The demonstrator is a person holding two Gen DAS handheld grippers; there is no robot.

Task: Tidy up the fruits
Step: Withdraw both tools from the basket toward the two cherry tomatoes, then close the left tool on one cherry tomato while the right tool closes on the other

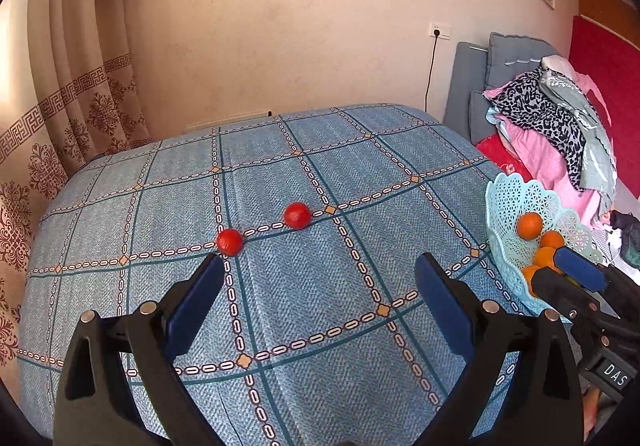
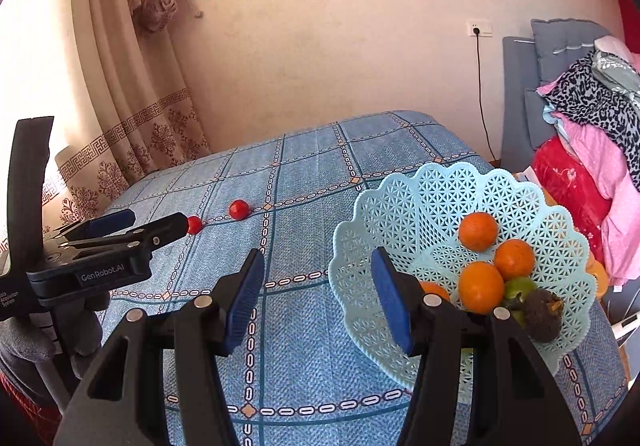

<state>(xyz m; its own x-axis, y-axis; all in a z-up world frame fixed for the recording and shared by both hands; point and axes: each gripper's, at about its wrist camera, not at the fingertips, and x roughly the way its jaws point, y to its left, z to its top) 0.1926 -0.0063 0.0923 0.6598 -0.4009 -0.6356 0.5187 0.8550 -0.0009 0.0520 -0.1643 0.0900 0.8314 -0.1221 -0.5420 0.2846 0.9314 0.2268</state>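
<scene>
The left tool is hovering over the middle of the worktop, its fingers standing wide apart with nothing between them. Two red fruits are lying on the blue checked cloth just beyond its tips, near each other but not touching; the nearer one is sitting close to the left fingertip.

The right tool is also standing apart and empty, hanging over the near rim of the basket, its right finger reaching over that rim. The pale blue lattice basket is resting by the worktop's right edge. Oranges are sitting in it, touching one another, with a green fruit and a dark brown fruit beside them toward the near right side. Another orange is showing partly behind the right finger.

In the right wrist view the left tool is pointing at the nearer red fruit.
</scene>
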